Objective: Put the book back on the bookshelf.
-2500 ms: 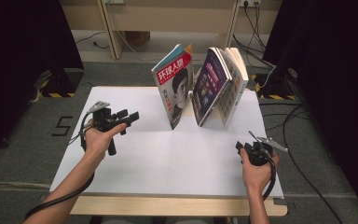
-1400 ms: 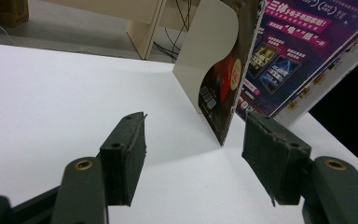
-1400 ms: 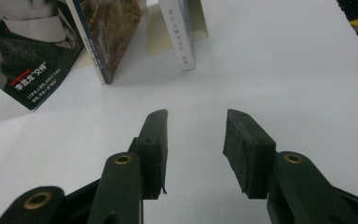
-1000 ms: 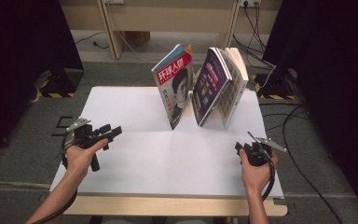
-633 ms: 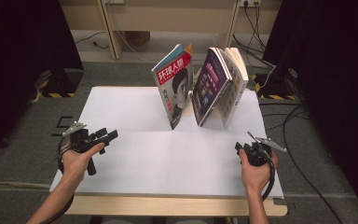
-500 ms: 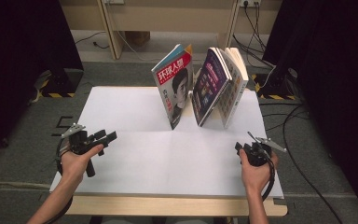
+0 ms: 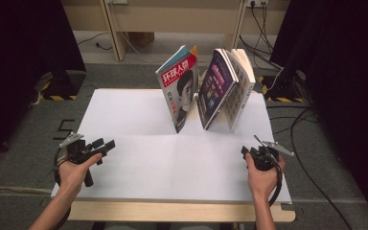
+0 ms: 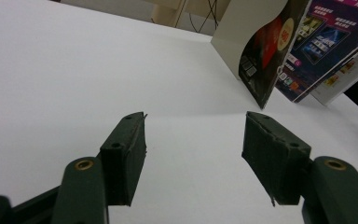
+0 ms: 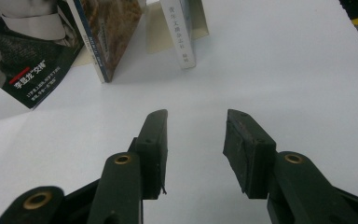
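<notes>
two hand-held grippers: left hand-held gripper and right hand-held gripper, jaws apart, nothing held
magazines: red-titled magazine and purple magazine propped at 12 o'clock on bench
approach: lower spine edge is best taken squarely

Lab: curtained test table, floor cables

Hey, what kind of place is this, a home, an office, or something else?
Most likely a lab or recording studio, not a home. A white-topped table with standing magazines sits between black curtains, cables trail over the grey floor, and hazard-striped stand bases flank it.
</notes>
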`<state>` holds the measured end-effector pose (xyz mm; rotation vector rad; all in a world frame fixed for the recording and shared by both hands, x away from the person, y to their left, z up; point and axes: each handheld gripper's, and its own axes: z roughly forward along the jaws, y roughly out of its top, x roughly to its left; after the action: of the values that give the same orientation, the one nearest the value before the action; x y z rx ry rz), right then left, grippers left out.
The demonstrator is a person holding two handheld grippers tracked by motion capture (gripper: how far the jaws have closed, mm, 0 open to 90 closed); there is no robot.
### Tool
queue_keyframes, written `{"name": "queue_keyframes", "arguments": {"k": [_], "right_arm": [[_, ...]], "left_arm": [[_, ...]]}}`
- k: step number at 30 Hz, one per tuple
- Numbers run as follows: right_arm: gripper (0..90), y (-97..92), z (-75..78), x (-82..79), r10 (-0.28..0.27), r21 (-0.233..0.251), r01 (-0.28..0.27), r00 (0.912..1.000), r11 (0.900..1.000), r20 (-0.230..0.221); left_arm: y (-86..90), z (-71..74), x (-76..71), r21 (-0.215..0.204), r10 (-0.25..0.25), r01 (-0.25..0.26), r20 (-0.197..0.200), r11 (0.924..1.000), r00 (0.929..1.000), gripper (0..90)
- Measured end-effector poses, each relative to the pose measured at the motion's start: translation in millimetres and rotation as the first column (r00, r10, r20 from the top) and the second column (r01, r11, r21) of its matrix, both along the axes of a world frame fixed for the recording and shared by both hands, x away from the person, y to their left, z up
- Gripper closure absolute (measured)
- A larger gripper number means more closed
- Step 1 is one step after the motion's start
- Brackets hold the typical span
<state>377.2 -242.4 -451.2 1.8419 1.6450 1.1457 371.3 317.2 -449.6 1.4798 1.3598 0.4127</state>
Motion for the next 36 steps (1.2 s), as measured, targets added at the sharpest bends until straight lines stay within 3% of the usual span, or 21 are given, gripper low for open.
{"name": "queue_keyframes", "arguments": {"k": [19,26,36], "right_arm": [[59.7,0.3,-1.7,0.4,0.001,-0.005,-0.001,1.0000,1.0000,-0.004],[59.7,-1.6,-1.9,-0.2,-0.003,-0.008,0.003,1.0000,1.0000,-0.004],[59.2,0.2,-1.2,0.4,-0.003,-0.014,0.003,1.0000,0.9999,-0.005]], "left_arm": [[11.6,-29.1,-5.6,0.039,0.033,-0.032,-0.032,0.9987,0.9989,38.8],[15.4,-43.1,-7.9,0.051,0.054,-0.053,-0.028,0.9973,0.9981,38.9],[16.1,-50.0,-13.6,0.068,0.048,-0.046,-0.023,0.9966,0.9986,39.0]]}}
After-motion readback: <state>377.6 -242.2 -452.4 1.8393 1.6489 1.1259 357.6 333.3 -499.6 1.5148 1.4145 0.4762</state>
